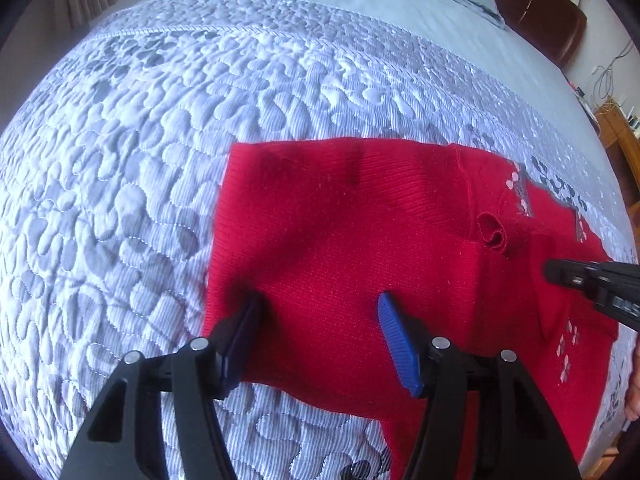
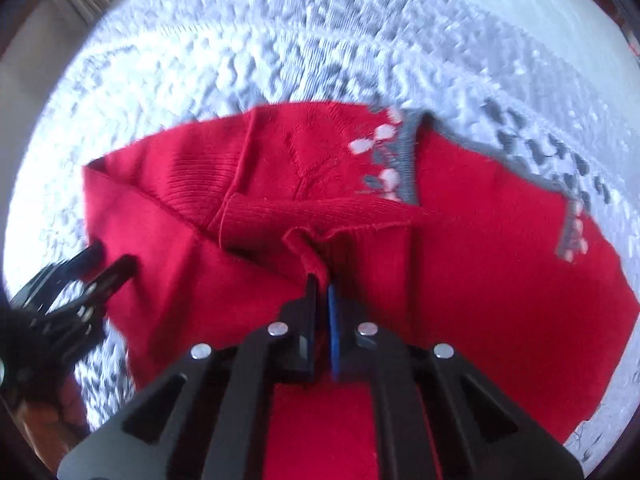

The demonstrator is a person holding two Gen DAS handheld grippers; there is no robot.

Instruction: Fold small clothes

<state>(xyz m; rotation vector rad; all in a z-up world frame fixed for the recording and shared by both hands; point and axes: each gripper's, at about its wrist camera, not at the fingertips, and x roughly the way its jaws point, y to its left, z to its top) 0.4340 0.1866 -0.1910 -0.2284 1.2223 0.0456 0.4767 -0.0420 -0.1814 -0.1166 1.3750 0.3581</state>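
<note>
From my left wrist camera I see the red knit sweater [image 1: 360,248] lying spread on the bed, on top of a quilted bedspread [image 1: 152,168] with pale blue stripes and grey blotches. The garment's body fills the middle and right of that view, with one straight edge toward the far side and another along the left. My left gripper [image 1: 320,308] points steeply down over the near left part of the sweater with its jaws standing apart; the left finger is down at the fabric near the sweater's left edge, the blue-padded right finger [image 1: 398,344] is over plain red knit, and I cannot see any fold pinched between them. At the right edge of that view the dark tip of my right gripper [image 1: 560,272] reaches onto the sweater, just below a small curled bit of red hem. The right wrist camera is blurred, but it shows the right gripper [image 2: 322,284] with its jaws drawn together on a raised ridge of the red fabric near the sweater's middle, where a ribbed band and folded layers meet. Beyond that is a grey trim with pale pink flower shapes [image 2: 384,148] and a second patch of the same trim toward the right. The left gripper [image 2: 108,264] shows at the left side of this view, resting at the sweater's edge.
</note>
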